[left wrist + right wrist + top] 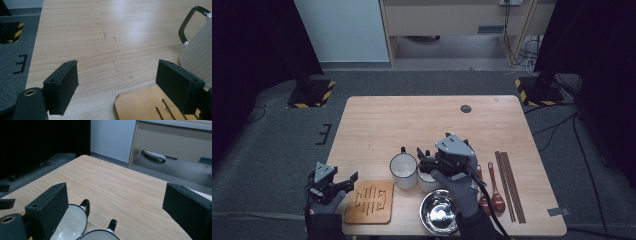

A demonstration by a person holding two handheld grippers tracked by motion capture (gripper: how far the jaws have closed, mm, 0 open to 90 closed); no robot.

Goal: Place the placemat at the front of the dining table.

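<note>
My right tongs (426, 161) hung over the near middle of the pale wooden counter (412, 120), jaws spread wide with nothing between them — directly above the two white enamel mugs with black rims and handles. The taller white mug (403, 171) stood just left of the smaller white mug (428, 181), the two close together or touching, I couldn't tell which; in the right gripper view both open mouths (72, 223) sat just below my jaws. My left tongs (343, 182) rested at the counter's near left corner, also open and empty, jaws straddling the edge of the flat slotted wooden trivet (370, 201). A shiny steel bowl (438, 212) stood near the front edge beside the trivet. To its right lay two dark brown wooden spoons (493, 192) and a set of dark chopsticks (510, 185).
</note>
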